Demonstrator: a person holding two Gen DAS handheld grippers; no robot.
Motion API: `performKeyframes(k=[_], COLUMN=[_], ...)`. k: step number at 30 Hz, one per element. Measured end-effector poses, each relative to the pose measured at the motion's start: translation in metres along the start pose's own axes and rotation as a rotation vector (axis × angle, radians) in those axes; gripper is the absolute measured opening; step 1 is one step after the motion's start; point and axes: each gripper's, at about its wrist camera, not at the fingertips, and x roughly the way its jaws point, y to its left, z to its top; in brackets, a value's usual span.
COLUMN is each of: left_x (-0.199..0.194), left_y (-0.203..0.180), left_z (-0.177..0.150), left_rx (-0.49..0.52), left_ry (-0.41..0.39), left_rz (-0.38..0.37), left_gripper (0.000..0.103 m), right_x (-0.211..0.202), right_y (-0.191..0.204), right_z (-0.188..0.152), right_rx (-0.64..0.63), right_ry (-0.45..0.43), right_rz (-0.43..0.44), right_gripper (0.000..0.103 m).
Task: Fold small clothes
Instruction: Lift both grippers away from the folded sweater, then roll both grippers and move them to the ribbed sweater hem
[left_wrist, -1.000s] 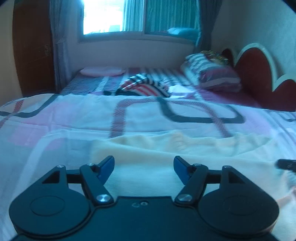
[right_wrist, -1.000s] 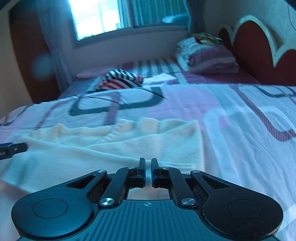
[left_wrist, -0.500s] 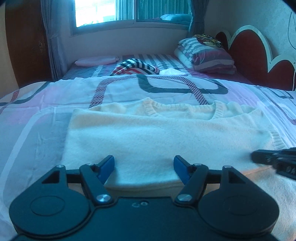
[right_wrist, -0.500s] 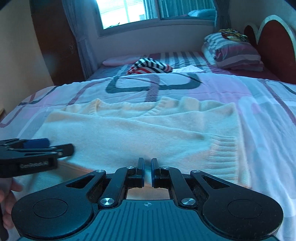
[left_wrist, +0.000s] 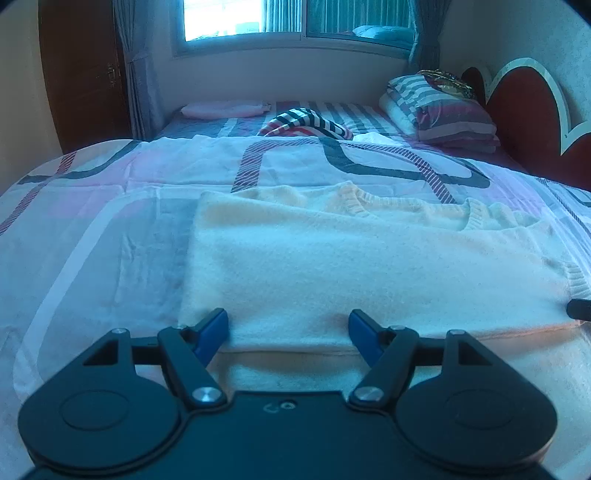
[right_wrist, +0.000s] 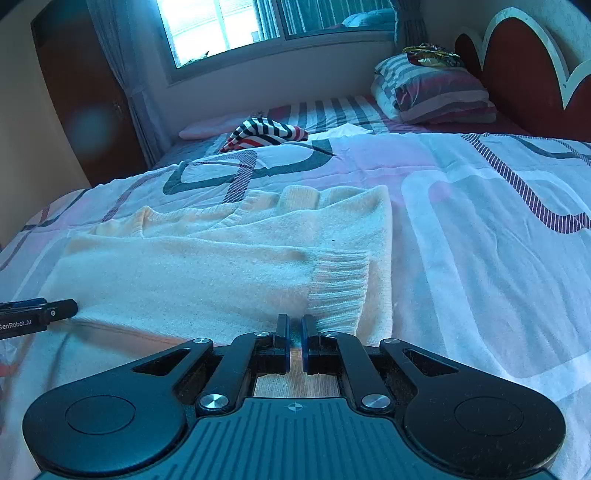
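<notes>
Left wrist view
- sweater (left_wrist: 369, 273): cream knit, lies on the bed (left_wrist: 110, 236) just ahead of the gripper, folded, long axis across the picture from left to right.
- neckline (left_wrist: 406, 206): ribbed, at the far edge, facing the pillows (left_wrist: 439, 110).
- near edge: a fold, with a second layer of the same knit showing under it.
- left gripper (left_wrist: 288, 330): jaws apart, blue pads either side of the near fold; nothing clamped between them.
- right gripper (left_wrist: 580, 309): only a dark tip at the right border, over the ribbed hem; cut off, its jaws unreadable here.
- far end: striped cloth (left_wrist: 306, 123) and a pink item (left_wrist: 225, 109) under the window; details too small to make out.

Right wrist view
- sweater (right_wrist: 207, 273): same lie, long axis left to right; ribbed cuff or hem (right_wrist: 338, 284) at its right end, just beyond the gripper tips.
- neckline (right_wrist: 236, 216): at the far side, partly bunched.
- right gripper (right_wrist: 294, 326): jaws together, a thin slit between the pads; whether knit is pinched in it cannot be told, since the tips cover the near edge.
- left gripper (right_wrist: 37, 314): enters from the left border over the sweater's left end, mostly cut off.
- lower left corner: something reddish, blurred, not identifiable.
</notes>
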Motion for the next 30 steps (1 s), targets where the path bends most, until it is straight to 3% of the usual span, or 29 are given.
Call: performKeyframes(k=[6,11,20,21,22,23,24,27,30], left_x=[-0.003,-0.030,-0.105,-0.118,-0.129,-0.140,-0.151,-0.187,-0.216], left_y=[-0.009,-0.016,-0.009,-0.002,0.006,0.016,0.024,0.049,0.069], left_z=[0.005,-0.005,-0.063,-0.074,-0.085,-0.095,-0.106,-0.143,-0.176], left_rx=[0.016,0.045,0.062,0.052,0.035,0.012,-0.007,-0.040,-0.105], left_ry=[0.038,0.035,0.005,-0.002,-0.003,0.003,0.009,0.033,0.058], left_rz=[0.042,0.055,0.047,0.051,0.049,0.045,0.045,0.060,0.020], left_gripper=[0.071,0.071,0.073,0.072,0.071,0.069,0.069,0.066,0.060], right_x=[0.001,-0.033,-0.116,-0.125,-0.134,-0.144,-0.153,-0.178,-0.204], right_y=[-0.002,-0.009,-0.012,-0.014,-0.015,-0.017,-0.016,-0.016,-0.021], right_z=[0.007,0.004,-0.058,-0.068,-0.078,-0.090,-0.100,-0.133,-0.161], right_rx=[-0.017,-0.020,-0.029,-0.013,0.006,0.024,0.025,0.075,0.158], right_ry=[0.035,0.018,0.034,0.043,0.051,0.048,0.040,0.084,0.092], right_rz=[0.027,0.050,0.055,0.060,0.071,0.083,0.107,0.110,0.150], right_gripper=[0.005,0.005,0.007,0.010,0.031,0.061,0.065,0.065,0.065])
